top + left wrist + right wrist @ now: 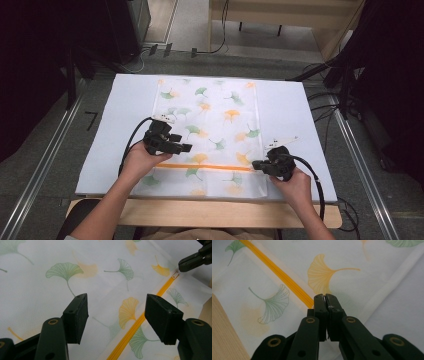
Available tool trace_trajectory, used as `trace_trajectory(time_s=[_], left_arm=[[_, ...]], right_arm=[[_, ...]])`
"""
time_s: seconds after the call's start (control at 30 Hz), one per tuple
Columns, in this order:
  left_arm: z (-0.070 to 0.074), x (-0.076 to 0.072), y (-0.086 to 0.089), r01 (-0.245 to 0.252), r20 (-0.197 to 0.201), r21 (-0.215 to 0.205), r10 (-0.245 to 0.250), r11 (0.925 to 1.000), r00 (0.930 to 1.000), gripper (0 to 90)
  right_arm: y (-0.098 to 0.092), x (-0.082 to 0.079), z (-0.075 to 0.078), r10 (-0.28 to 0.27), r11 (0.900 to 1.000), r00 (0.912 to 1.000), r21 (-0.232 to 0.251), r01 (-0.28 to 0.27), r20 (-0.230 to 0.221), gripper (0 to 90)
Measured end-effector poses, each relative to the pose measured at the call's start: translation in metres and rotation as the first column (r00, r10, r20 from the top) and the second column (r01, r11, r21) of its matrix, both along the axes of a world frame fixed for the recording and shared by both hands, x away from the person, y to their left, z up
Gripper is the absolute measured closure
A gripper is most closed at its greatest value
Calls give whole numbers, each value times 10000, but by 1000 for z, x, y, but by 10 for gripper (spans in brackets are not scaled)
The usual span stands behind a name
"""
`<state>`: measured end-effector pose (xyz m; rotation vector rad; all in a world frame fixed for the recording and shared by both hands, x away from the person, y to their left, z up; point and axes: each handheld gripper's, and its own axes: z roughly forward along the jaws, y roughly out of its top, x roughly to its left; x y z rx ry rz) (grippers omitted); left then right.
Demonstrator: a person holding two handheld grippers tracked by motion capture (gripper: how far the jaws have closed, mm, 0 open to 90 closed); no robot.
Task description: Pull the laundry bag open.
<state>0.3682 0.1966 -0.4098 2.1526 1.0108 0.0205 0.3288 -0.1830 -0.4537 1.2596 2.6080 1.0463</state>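
A white cloth bag w/ green & orange leaf print is laid flat on a pale blue board, its near edge at the board's front. An orange zipper is seen running across the bag near that front edge. The left gripper is held over the bag's left part, just above the zipper line, jaws pointed right. The right gripper is placed at the zipper's right end, jaws pointed left & seen closed together there; whether anything is pinched can't be told. Both are held by hands entering from below. Cables are trailed from each gripper.
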Motion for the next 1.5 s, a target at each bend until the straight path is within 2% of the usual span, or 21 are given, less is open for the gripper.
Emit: trace_trajectory(time_s=[0.07, 0.23, 0.5, 0.73, 0.87, 1.17, 1.33, 1.5], left_arm=[[0, -1, -2, 17, 36, -14, -17, 10000, 10000, 359], [0, -4, -7, 310, 176, -14, -310, 9995, 9994, 394], [1, -7, -15, 601, 554, 48, -602, 9982, 9966, 438], [-1, -6, -21, 750, 433, 147, -755, 9971, 9962, 428], [-2, -5, -24, 840, 423, 228, -849, 9962, 9955, 419], [-2, -1, -31, 997, 375, 309, -1008, 9945, 9942, 416], [-3, 0, -33, 1027, 356, 325, -1039, 9942, 9940, 416], [-4, 1, -34, 998, 285, 360, -1008, 9944, 9945, 406]], right_arm=[[-4, -1, 3, -183, 9998, 9997, -42, 183, 161, 853], [-17, -2, 7, -584, 9982, 9980, -105, 587, 239, 794], [-23, 0, 2, -1068, 9934, 9943, -413, 1066, -15, 666], [-24, -1, 0, -1612, 9861, 9868, -432, 1603, -175, 618], [-23, -3, -1, -1536, 9875, 9879, -391, 1527, -195, 646], [-25, -9, -9, -1519, 9883, 9851, -289, 1500, -802, 660], [-21, -10, -10, -1531, 9881, 9850, -244, 1516, -802, 644], [-13, -11, -9, -1258, 9908, 9912, -561, 1234, -415, 639]])
